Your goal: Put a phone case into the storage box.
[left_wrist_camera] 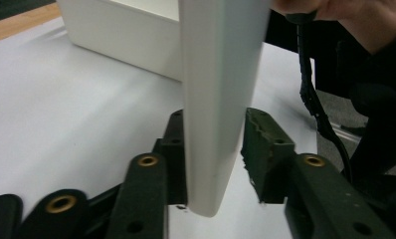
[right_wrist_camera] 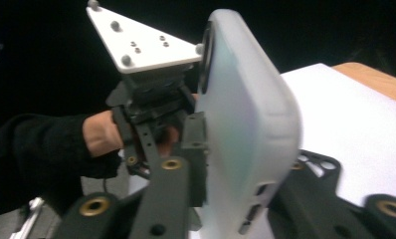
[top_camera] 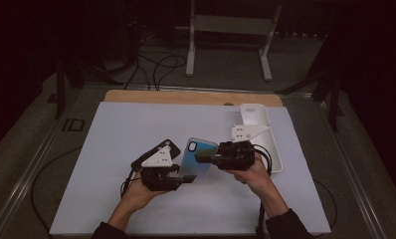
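Observation:
A phone case [top_camera: 196,167] with a blue-to-pale gradient back is held up off the white sheet [top_camera: 126,129] between both grippers. My left gripper [top_camera: 186,178] grips its lower end; in the left gripper view the pale case edge [left_wrist_camera: 218,99] stands between the two pads [left_wrist_camera: 173,149], which lie against it. My right gripper [top_camera: 201,158] holds the upper end. In the right gripper view the case [right_wrist_camera: 246,124] stands between the jaws; one pad [right_wrist_camera: 196,149] rests on it and the other jaw sits behind the case. A black phone case [top_camera: 158,148] lies flat behind the left hand.
A long white tray [top_camera: 274,149] stands on the sheet to the right, just behind the right hand, and appears as a white wall [left_wrist_camera: 126,40] in the left gripper view. Cables trail from both grippers. A wooden table edge [top_camera: 186,96] runs along the back.

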`<state>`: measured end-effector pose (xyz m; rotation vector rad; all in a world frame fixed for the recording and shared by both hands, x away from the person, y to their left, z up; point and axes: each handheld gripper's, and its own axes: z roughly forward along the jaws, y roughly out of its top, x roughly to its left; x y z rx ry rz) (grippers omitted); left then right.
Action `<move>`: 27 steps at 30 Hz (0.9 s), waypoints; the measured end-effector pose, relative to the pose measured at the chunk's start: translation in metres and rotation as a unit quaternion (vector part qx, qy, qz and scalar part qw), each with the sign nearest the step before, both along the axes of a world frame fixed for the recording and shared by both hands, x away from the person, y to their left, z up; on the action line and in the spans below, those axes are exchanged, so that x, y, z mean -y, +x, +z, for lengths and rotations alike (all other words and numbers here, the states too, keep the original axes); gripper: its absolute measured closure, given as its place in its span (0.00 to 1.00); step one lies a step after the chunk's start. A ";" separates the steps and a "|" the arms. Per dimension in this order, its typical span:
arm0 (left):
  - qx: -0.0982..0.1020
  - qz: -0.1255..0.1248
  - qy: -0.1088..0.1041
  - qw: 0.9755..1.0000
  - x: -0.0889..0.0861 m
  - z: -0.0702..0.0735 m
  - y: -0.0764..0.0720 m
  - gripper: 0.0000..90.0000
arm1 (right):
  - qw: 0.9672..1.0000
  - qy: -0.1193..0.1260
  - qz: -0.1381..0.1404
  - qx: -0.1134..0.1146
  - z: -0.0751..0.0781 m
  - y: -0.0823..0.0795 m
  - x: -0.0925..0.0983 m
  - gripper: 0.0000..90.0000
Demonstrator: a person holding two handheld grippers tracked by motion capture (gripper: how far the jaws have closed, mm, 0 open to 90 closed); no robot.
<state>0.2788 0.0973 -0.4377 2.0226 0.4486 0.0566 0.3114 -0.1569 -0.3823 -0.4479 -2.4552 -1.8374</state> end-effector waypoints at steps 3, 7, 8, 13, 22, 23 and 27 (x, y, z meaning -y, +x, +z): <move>0.000 -0.001 -0.001 1.000 0.001 -0.001 0.000 0.87 | 1.000 -0.008 -0.018 0.002 -0.001 0.001 -0.001 0.67; 0.003 0.006 0.002 1.000 0.001 -0.001 0.000 0.89 | 1.000 -0.011 -0.029 0.005 -0.001 0.000 -0.005 0.57; 0.005 0.010 0.003 1.000 0.001 -0.001 0.000 0.90 | 0.999 -0.012 -0.032 0.007 -0.002 0.000 -0.006 0.55; 0.014 0.024 0.004 1.000 0.000 0.000 0.000 0.90 | 0.998 -0.031 -0.053 0.011 -0.002 0.000 -0.010 0.41; 0.027 0.056 0.004 0.998 -0.003 0.002 0.000 0.90 | 0.993 -0.039 -0.110 0.005 -0.003 -0.003 -0.009 0.14; 0.028 0.061 0.004 0.998 -0.003 0.002 0.000 0.90 | 0.993 -0.039 -0.115 0.005 -0.003 -0.003 -0.009 0.12; 0.031 0.075 0.005 0.997 -0.004 0.002 0.001 0.90 | 0.990 -0.039 -0.137 0.006 -0.003 -0.004 -0.009 0.10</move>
